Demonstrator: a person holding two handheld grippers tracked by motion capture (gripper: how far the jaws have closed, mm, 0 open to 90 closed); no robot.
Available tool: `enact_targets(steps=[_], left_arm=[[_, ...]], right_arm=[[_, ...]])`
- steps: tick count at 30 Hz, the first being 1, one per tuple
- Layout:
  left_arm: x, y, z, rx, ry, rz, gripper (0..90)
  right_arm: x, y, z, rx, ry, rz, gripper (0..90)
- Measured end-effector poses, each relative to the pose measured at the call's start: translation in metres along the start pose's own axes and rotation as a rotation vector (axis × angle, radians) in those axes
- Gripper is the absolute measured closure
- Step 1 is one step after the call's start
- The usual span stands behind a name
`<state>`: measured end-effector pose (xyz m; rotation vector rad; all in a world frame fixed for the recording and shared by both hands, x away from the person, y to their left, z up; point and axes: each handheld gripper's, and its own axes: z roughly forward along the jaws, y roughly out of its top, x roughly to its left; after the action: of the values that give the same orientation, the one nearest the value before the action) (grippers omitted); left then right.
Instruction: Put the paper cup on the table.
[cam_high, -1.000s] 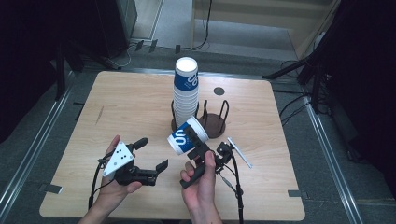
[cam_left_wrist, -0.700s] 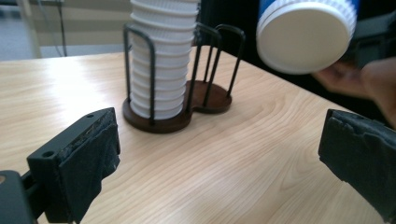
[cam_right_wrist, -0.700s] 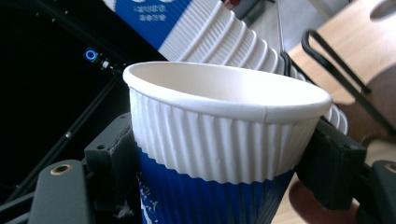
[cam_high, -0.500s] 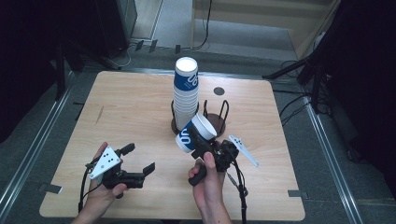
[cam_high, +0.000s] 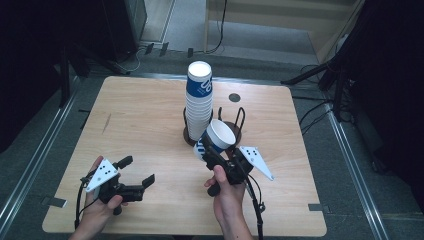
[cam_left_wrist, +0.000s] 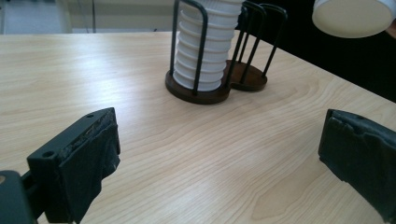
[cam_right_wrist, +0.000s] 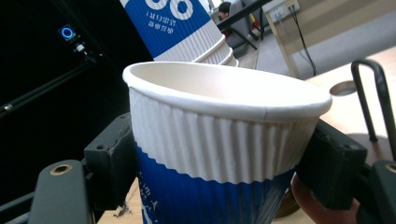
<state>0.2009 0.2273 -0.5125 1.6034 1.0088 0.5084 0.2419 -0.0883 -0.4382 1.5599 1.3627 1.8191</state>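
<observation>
Dark surroundings and a grey floor with cables are seen around a pale wooden table (cam_high: 150, 115), on which the work is laid out. Near the table's middle a double holder of dark wire on a brown base (cam_high: 192, 136) is placed; its left ring is filled by a tall stack of blue-and-white paper cups (cam_high: 199, 102), nested one on another and rising well above the wires. The right ring (cam_left_wrist: 250, 77) is seen to be bare in the left gripper view, so nothing has yet been set there.

One single cup (cam_high: 216, 138) is held apart from the stack, lifted off the table and tilted, its open mouth turned up toward the high camera, just in front of the holder. It is gripped at its ribbed white band by the right gripper (cam_high: 220, 155), whose jaws are pressed on both sides of the cup (cam_right_wrist: 219, 154); the cup is empty inside.

The left gripper (cam_high: 136, 172) is held low over the near left of the table, jaws spread wide with nothing between them.

The work is judged to be partway: a cup is separated and in hand, while its placing, probably into the free ring or onto the table, is left to be done.
</observation>
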Motion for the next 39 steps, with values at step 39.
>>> enact_targets(steps=[39], left_arm=[[0.051,-0.024,-0.031,0.066,0.199,-0.051,0.0]], right_arm=[[-0.021,0.012,-0.007,-0.097,-0.106,-0.354,21.6]])
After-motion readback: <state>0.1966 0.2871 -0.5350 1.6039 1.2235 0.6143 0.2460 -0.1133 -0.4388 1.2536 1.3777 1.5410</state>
